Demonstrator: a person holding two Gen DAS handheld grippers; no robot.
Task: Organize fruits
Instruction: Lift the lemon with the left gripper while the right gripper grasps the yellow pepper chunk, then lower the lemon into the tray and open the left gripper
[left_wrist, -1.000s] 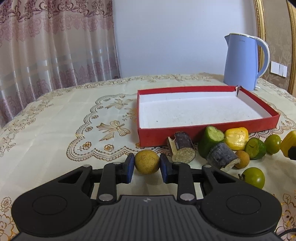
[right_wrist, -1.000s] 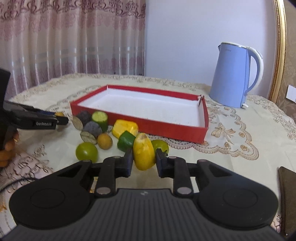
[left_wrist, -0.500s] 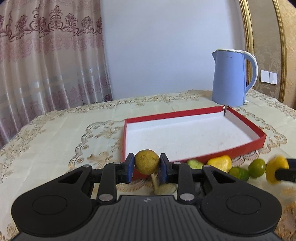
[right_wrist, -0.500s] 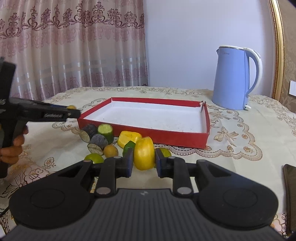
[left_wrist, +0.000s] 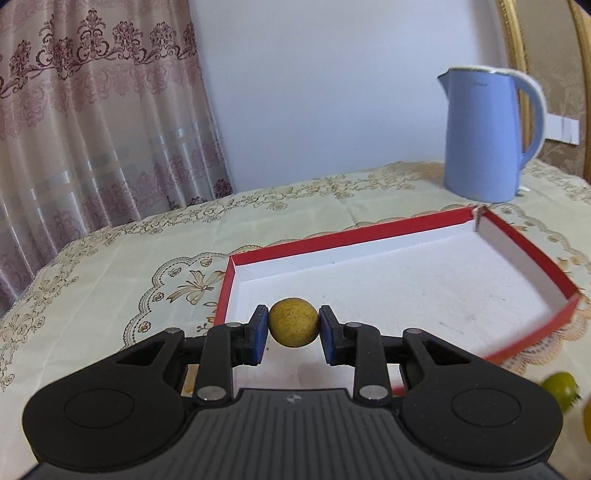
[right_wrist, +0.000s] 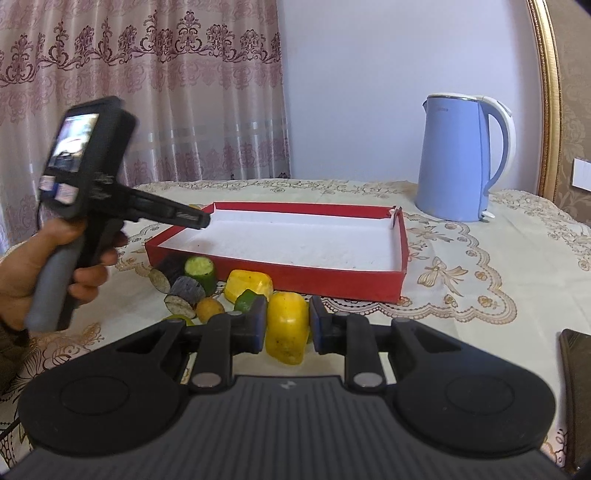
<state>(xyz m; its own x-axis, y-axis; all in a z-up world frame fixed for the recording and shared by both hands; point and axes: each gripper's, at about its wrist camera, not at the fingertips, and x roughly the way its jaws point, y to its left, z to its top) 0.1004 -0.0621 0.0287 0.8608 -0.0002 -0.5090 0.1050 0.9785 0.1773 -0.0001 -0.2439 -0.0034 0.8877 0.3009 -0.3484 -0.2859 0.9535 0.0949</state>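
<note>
— What covers the worktop (right_wrist: 498, 258)?
— A cream lace-patterned cloth (left_wrist: 110, 280). On it sit a red tray (right_wrist: 332, 282) and, behind that, a blue kettle (right_wrist: 458, 162).
— And in front of the tray?
— Cut fruit pieces (right_wrist: 199, 275) in a cluster, plus a dark flat thing (right_wrist: 578, 387) at the right edge, possibly a wallet.

Setting: you are working in a home, in a dining or living room.
Worktop (right_wrist: 480, 258): it carries a cream tablecloth with gold lace-pattern embroidery.
Window side: pink patterned curtains (left_wrist: 92, 129) hang behind the worktop.
Appliance: a blue electric kettle (right_wrist: 458, 158) stands on the worktop.
Wall: a gilt frame edge (right_wrist: 546, 92) and a white wall switch (left_wrist: 561, 127) are visible to your right.
</note>
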